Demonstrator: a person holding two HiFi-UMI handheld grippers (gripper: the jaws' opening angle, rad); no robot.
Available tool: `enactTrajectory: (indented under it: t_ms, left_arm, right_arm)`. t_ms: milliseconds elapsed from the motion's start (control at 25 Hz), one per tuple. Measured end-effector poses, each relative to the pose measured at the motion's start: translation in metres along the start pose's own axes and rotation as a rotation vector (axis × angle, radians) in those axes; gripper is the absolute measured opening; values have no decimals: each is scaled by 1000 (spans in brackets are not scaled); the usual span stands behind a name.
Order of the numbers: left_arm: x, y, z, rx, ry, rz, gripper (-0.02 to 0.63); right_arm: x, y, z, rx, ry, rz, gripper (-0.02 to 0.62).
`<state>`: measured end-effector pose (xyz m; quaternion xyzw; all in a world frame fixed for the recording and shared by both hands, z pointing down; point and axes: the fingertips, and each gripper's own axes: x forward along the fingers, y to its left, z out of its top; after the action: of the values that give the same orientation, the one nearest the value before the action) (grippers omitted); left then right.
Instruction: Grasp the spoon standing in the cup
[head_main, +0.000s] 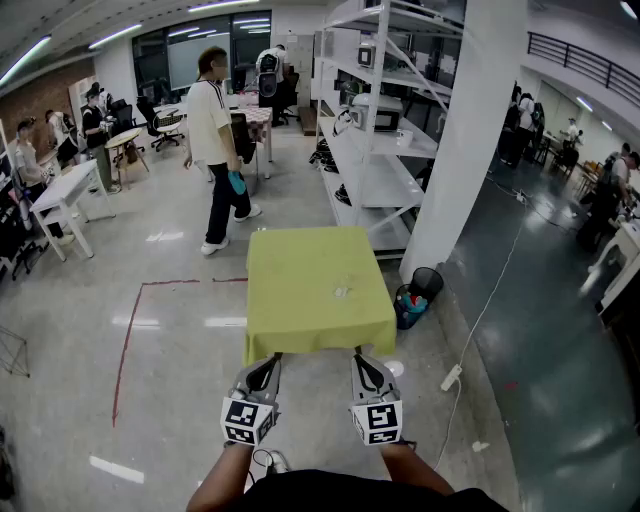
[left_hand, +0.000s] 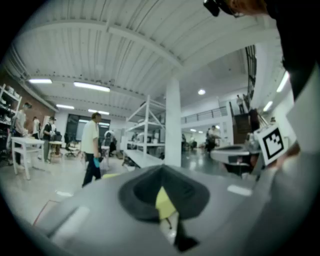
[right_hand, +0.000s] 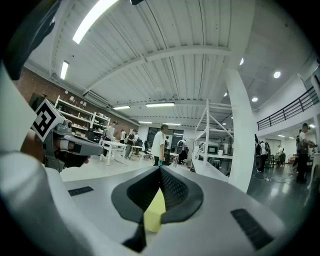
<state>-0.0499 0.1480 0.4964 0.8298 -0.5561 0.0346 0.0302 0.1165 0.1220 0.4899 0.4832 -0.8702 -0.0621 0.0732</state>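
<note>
A small clear cup (head_main: 343, 290) with a thin spoon in it stands right of the middle of a yellow-green table (head_main: 300, 300); in the head view it is too small to make out more. Both grippers are held level, side by side, just short of the table's near edge and well away from the cup. The left gripper (head_main: 273, 359) has its jaws together, as does the right gripper (head_main: 357, 356), and neither holds anything. Between the closed jaws of the left gripper (left_hand: 161, 170) and of the right gripper (right_hand: 160, 169), only a sliver of yellow cloth shows.
A person in a white shirt (head_main: 215, 150) stands beyond the table's far left corner. White shelving (head_main: 375, 130) and a white pillar (head_main: 465, 140) rise at the right. A black bin (head_main: 415, 295) sits by the table's right side. Red floor tape (head_main: 130, 330) runs at the left.
</note>
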Motion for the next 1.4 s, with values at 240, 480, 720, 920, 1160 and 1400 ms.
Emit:
enactTrajectory:
  t_ms: [240,480,720,920,1160,1400]
  left_arm:
    - [-8,23,10,56,7,29,8]
    - [-7,34,8,52,-2,13,8]
    - [-4,36,6,37,2,-47,8]
    - [-2,49,-5,15,10,-71,8]
    - [3,64,-14,-3,15,-112,8]
    - [14,77,-16,-43,16,-121,8]
  right_arm:
    - [8,2,3,-39,40,-33,6]
    - [20,13,15,-19,12,-19,6]
    - [36,27,21,-7,-4,2,6]
    - [57,43,19,-18,9,11,6]
    - [75,60,18,-5,23,-9,6]
    - [82,66,14,36,35,-22,6]
